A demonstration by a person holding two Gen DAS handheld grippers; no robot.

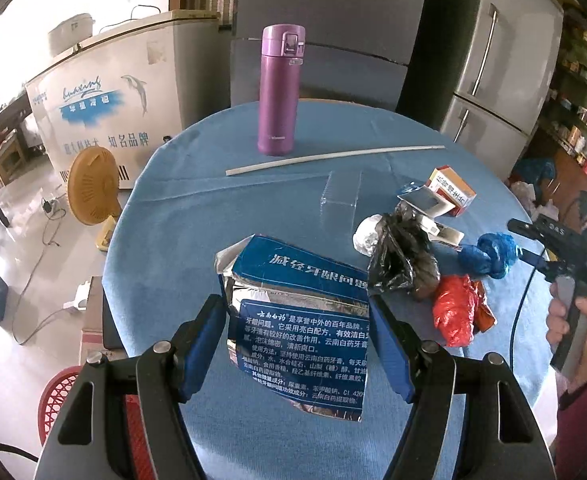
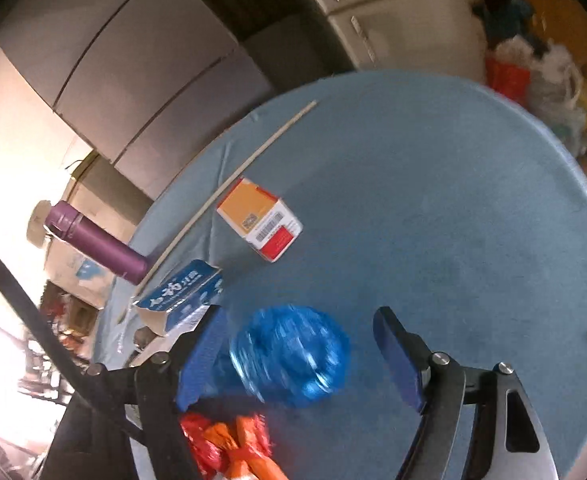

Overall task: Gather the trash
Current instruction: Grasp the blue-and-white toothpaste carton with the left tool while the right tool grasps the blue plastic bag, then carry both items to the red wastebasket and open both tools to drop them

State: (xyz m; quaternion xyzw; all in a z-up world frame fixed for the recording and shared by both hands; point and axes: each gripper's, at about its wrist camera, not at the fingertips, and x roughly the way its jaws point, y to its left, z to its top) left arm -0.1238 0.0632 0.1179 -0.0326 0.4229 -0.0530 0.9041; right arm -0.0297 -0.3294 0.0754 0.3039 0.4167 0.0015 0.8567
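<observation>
A round surface point(image 1: 197, 216) under blue cloth fills the room's middle; behind it, at 12 o'clock, stand grey refrigerators point(image 1: 333, 32), and a white chest freezer point(image 1: 109, 92) at 10. The left gripper point(image 1: 297, 344) has its fingers spread wide, a flattened blue toothpaste box point(image 1: 293, 292) lying between them, unpinched. The right gripper point(image 2: 299, 356) stands apart too, a blurred blue bag wad point(image 2: 289, 354) between its fingers, against the left one. A hand point(image 1: 573, 316) holds that gripper at 3 o'clock, tilted down.
</observation>
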